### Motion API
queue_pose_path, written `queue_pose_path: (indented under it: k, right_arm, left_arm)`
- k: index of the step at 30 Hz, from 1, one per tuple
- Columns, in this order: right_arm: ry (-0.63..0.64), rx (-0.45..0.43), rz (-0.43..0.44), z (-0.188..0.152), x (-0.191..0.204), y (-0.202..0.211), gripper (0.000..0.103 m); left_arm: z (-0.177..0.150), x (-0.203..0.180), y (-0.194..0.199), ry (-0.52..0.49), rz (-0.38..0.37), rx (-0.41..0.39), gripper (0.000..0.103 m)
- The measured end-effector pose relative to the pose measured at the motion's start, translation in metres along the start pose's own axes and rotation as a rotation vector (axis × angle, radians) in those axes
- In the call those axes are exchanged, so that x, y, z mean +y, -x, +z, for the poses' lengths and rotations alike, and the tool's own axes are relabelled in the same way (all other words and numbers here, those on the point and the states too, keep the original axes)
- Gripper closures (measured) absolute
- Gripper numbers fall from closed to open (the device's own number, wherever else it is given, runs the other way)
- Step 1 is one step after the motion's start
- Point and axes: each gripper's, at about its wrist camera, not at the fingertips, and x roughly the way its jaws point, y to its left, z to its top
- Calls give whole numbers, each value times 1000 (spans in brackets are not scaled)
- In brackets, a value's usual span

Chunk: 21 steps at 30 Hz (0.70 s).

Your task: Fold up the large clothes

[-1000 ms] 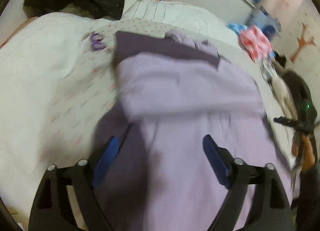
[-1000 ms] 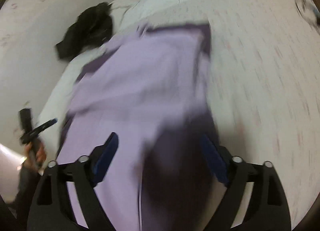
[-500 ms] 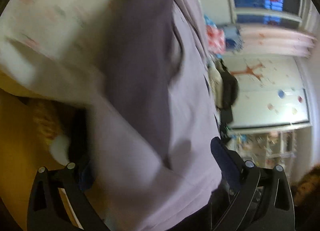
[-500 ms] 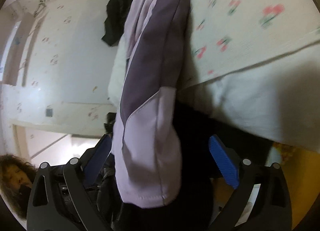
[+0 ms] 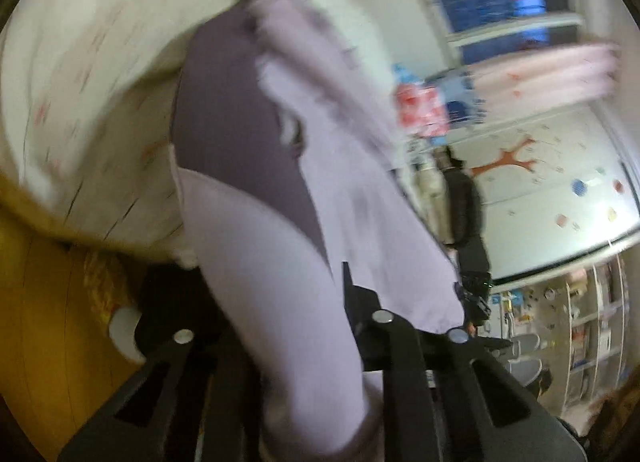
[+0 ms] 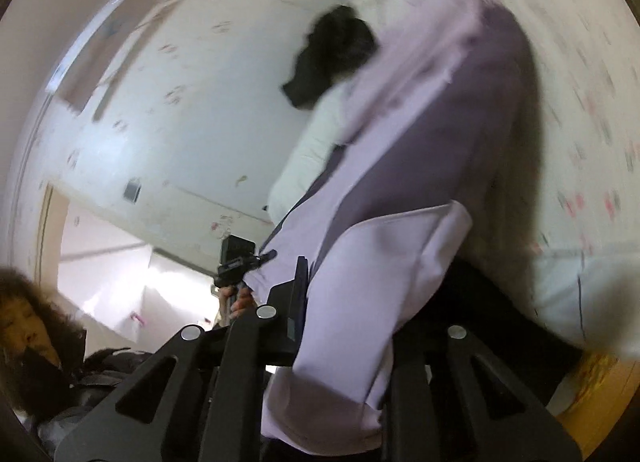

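Note:
A large lilac garment with dark purple panels (image 5: 256,190) lies on the bed and hangs over its near edge; it also shows in the right wrist view (image 6: 420,190). My left gripper (image 5: 280,326) is shut on the garment's lower hem at one corner. My right gripper (image 6: 352,322) is shut on the hem at the other corner. Both views are blurred. The other hand-held gripper (image 6: 240,258) shows to the left in the right wrist view.
The bed has a white floral sheet (image 5: 80,74) and a yellow base (image 5: 48,322). A black garment (image 6: 332,50) lies at the bed's far end. A red-and-white cloth (image 5: 420,106) and a dark hanging coat (image 5: 464,206) are beside the bed. A person's head (image 6: 28,326) is low at left.
Both grippers dropped from above the spread garment to the bed's near edge and closed on its hanging hem; they were open 0.5 s ago.

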Motion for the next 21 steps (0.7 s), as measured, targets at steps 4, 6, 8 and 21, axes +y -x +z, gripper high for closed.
queue_pose_path:
  k: [4, 6, 8, 21]
  right_arm:
    - [62, 68, 19, -4, 31, 5, 88]
    - [25, 108, -21, -17, 19, 6, 70]
    - [-61, 173, -40, -37, -14, 1, 45]
    - [-101, 52, 65, -68, -42, -20, 79]
  left_arm:
    - [-6, -35, 23, -114, -60, 7, 87]
    - [-11, -20, 17, -116, -46, 78, 87]
    - [-23, 19, 2, -69, -32, 187, 79]
    - [-56, 76, -28, 139, -131, 72, 53]
